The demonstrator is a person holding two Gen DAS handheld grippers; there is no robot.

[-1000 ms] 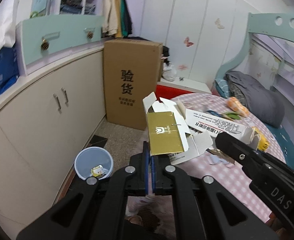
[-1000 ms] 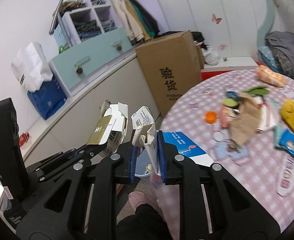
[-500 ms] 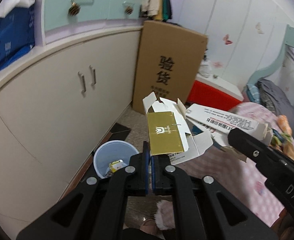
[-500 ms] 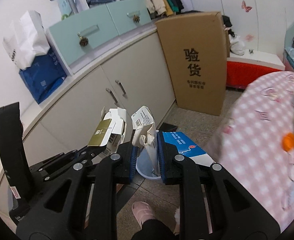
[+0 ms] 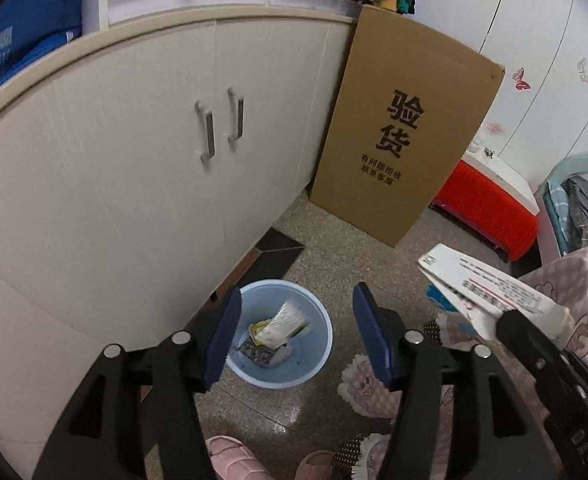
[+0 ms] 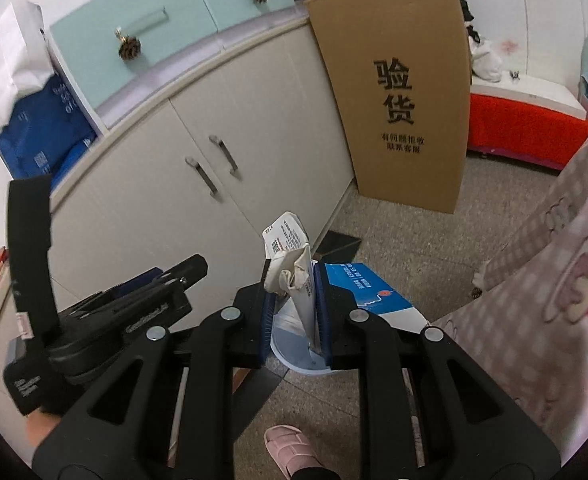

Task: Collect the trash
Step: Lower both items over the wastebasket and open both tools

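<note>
Cabinet (image 5: 142,184): long cream unit with two door handles, running along the wall behind the bin.
Cardboard box (image 5: 405,128): tall and brown with black printed characters, standing on the floor and leaning against the cabinet's end.
Table (image 6: 565,264): pink checked cloth hanging at the right edge.
Bin (image 5: 317,354): pale blue and round, on the speckled floor near the cabinet's foot; wrappers and a white crumpled piece (image 5: 284,320) lie inside.
Left tongs (image 5: 295,336): above the bin, the blue pads opening, nothing between them; the bin's inside shows through the gap.
Right tongs (image 6: 294,312): closed on a flattened white and blue carton (image 6: 297,276), which stands up from the pads, its crumpled top tilted left; the bin's rim (image 6: 294,356) shows just below them.
Slippers (image 6: 290,450): pink, the person's feet on the floor, near the bin.
</note>
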